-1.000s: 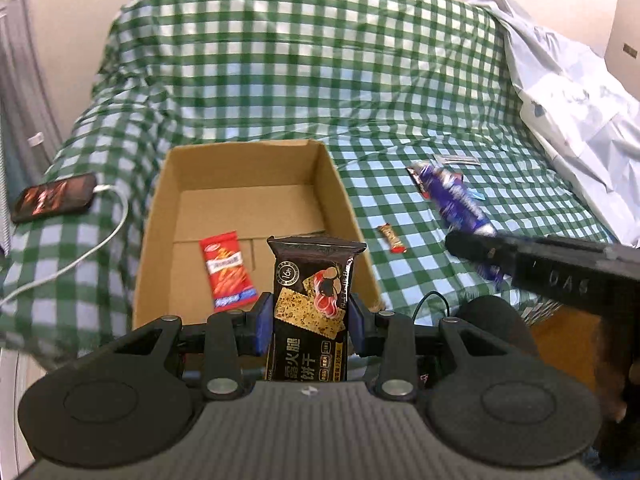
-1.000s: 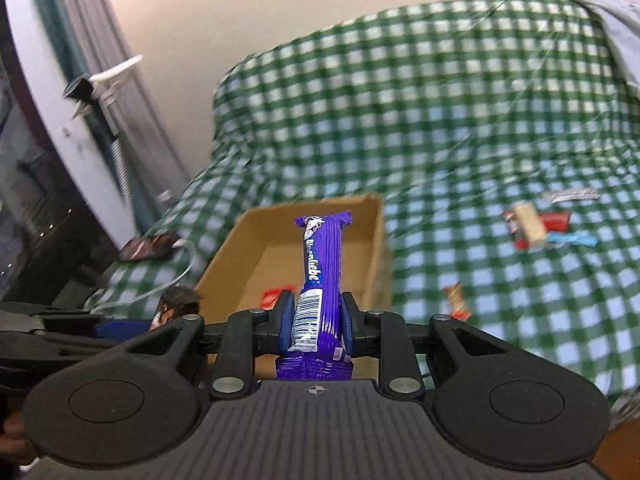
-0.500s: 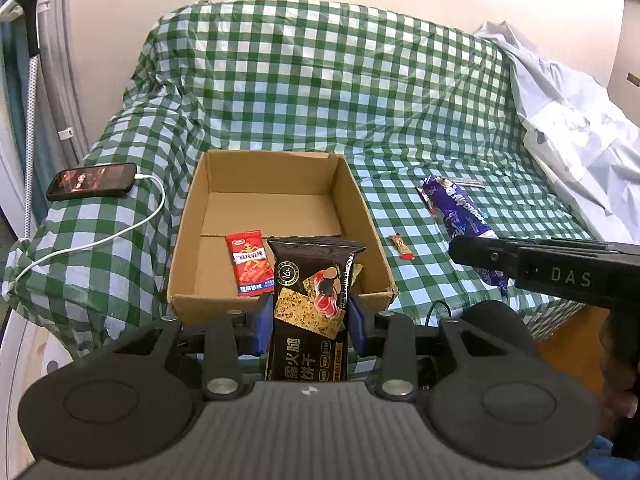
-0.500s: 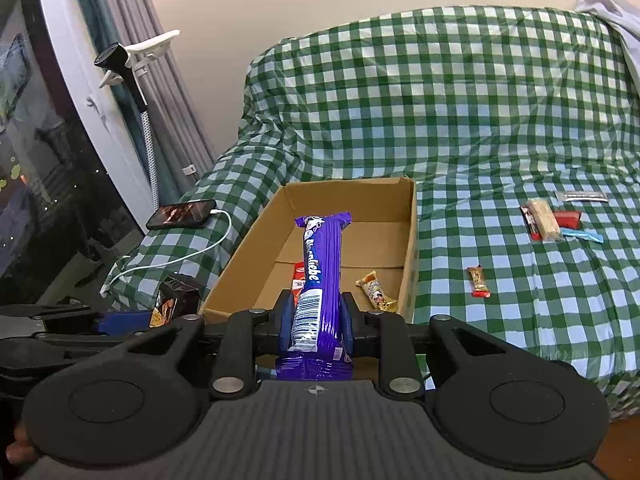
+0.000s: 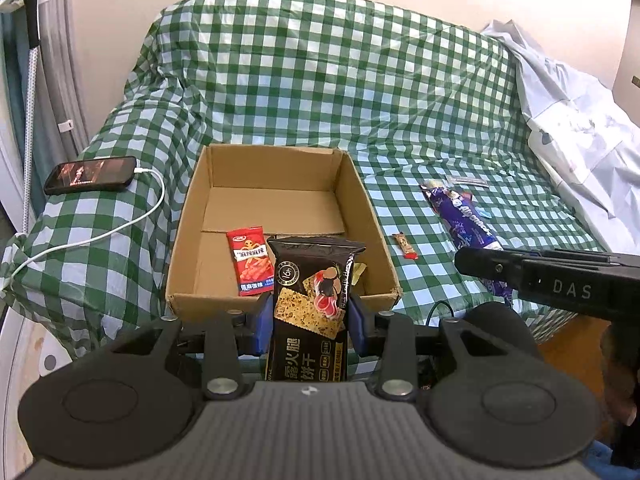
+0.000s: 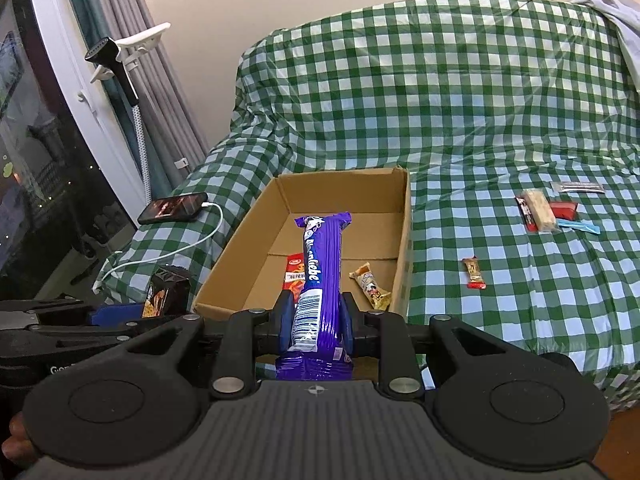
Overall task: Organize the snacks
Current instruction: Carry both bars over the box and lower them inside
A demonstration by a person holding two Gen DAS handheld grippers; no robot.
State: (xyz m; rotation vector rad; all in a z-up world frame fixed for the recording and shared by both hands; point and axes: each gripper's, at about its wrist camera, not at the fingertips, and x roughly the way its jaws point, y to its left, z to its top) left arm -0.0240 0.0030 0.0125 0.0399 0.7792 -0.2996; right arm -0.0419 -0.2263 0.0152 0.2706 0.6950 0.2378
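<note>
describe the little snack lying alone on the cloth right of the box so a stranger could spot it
Start at the cardboard box on the green checked cloth. Just right of it, alone on the cloth, lies a small brown bar with red ends. It is the smallest snack outside the box, well apart from the cluster of wrappers farther back.

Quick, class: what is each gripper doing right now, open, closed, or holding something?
Left gripper: closed on the black cracker packet.
Right gripper: closed on the purple chocolate bar.
</note>
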